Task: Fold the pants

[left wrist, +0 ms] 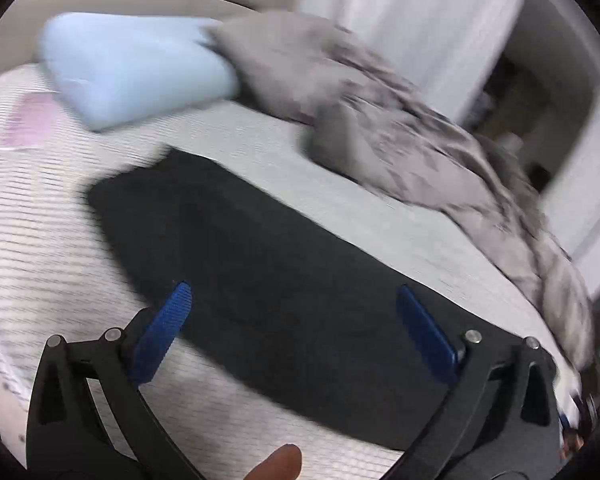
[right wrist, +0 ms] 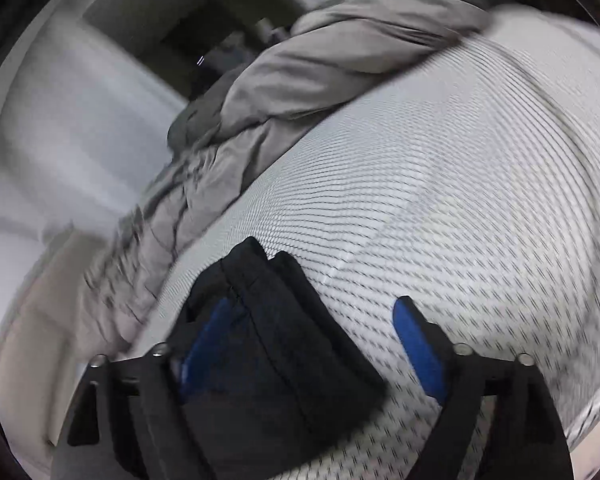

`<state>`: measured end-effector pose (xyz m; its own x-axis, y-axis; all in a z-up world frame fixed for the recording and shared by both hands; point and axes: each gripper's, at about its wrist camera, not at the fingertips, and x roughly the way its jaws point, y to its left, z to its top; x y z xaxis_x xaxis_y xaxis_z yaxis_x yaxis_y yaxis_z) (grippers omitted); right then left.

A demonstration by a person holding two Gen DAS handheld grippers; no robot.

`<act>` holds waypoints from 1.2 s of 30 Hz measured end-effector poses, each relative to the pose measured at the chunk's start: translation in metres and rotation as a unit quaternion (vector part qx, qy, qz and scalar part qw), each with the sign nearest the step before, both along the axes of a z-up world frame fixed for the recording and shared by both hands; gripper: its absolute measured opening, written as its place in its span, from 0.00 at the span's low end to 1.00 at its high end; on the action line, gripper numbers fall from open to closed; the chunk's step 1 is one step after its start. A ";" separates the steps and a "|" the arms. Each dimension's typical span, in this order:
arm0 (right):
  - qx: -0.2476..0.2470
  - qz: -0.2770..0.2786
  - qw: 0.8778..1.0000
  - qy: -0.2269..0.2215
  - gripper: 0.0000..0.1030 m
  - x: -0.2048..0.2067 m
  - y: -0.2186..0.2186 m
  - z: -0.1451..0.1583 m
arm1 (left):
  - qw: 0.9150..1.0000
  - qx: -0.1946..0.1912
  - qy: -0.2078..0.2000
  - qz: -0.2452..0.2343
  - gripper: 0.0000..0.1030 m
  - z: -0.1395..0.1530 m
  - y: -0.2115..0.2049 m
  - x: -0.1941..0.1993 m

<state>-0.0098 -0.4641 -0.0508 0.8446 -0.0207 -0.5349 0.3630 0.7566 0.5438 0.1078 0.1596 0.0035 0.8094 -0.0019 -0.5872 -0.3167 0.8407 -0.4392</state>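
- Left wrist view: the pants (left wrist: pixel 260 264) lie on the bed (left wrist: pixel 40 240) as a long dark strip that runs from near the pillow (left wrist: pixel 132 68) down toward the lower right edge of the frame.
- The strip looks flat and even, with straight edges, so I judge that the legs are already laid one on the other; the picture is blurred, so seams and layers do not show.
- The left claw (left wrist: pixel 296 296) hangs over the near part of the strip with its blue pads (left wrist: pixel 168 320) spread wide; nothing is between them.
- A grey blanket (left wrist: pixel 400 132) is bunched along the far side of the bed, apart from the pants.
- A fingertip (left wrist: pixel 280 460) shows at the bottom edge, behind the claw.
- Right wrist view: one end of the pants (right wrist: pixel 268 340) is bunched in thick folds with a seam showing; it lies on the bed (right wrist: pixel 460 160) and partly over the left pad of the right claw (right wrist: pixel 316 312).
- That claw is spread too: its right pad (right wrist: pixel 416 344) stands well clear of the cloth, so it pinches nothing, though the cloth sits between the pads.
- The blanket (right wrist: pixel 300 80) is heaped at the bed's edge beyond.
- Progress, as I judge it: the lengthwise fold seems done; the end-to-end folds are left. This end looks untidy and likely needs gripping and carrying over to the other end.
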 end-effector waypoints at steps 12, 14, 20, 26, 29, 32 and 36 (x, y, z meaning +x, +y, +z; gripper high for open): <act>-0.007 0.224 0.967 0.119 0.52 0.187 0.012 -0.005 | 0.974 0.069 0.042 -0.213 0.99 -0.031 -0.163 0.049; -0.040 0.242 0.960 0.135 0.34 0.196 0.020 -0.007 | 0.972 0.071 0.047 -0.217 0.99 -0.036 -0.167 0.050; -0.096 0.124 0.982 0.102 0.06 0.201 0.002 0.011 | 0.977 0.056 0.069 -0.196 0.99 -0.048 -0.146 0.068; -0.134 0.047 0.977 0.160 0.34 0.210 0.000 -0.006 | 0.979 0.053 0.071 -0.183 0.99 -0.047 -0.133 0.070; -0.186 0.033 0.976 0.110 0.60 0.169 0.031 0.023 | 0.974 0.079 0.049 -0.206 0.99 -0.034 -0.151 0.061; -0.228 0.087 0.966 0.082 0.74 0.131 0.092 0.034 | 0.960 0.100 0.035 -0.259 0.99 -0.028 -0.199 0.056; -0.256 0.198 0.942 0.085 0.85 0.123 0.181 0.014 | 0.932 0.127 0.036 -0.339 0.99 -0.038 -0.274 0.050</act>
